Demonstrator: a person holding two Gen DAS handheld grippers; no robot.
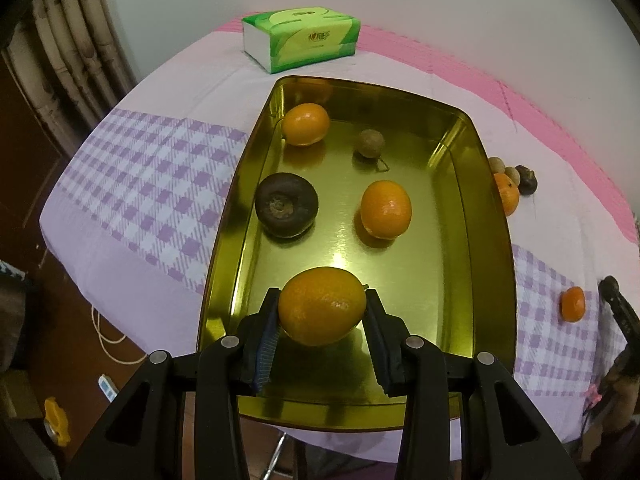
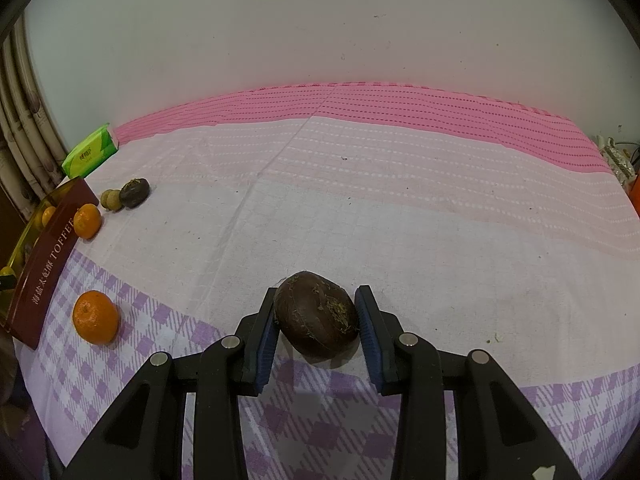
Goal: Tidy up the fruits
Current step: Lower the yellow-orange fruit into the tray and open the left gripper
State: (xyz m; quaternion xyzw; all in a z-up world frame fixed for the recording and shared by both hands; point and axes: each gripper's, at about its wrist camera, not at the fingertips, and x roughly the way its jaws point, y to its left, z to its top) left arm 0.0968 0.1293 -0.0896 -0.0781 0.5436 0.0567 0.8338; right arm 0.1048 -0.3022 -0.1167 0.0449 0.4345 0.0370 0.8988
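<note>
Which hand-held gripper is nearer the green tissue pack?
Left. The left hand-held gripper hovers over the tray, the tissue pack just beyond; the right one is farther across the table.

Plain white wall (image 2: pixel 320 32) behind table (image 2: pixel 360 208). Cloth on table: pink band at back, pale middle, purple check at front. Patterned curtain (image 1: pixel 76 36) at left. Dark floor (image 1: pixel 60 340) below, with a white cord (image 1: pixel 108 336) and a yellow object (image 1: pixel 56 420).

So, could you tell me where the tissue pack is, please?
The tissue pack sits at the table's far edge by the wall, just beyond the gold tin.
</note>
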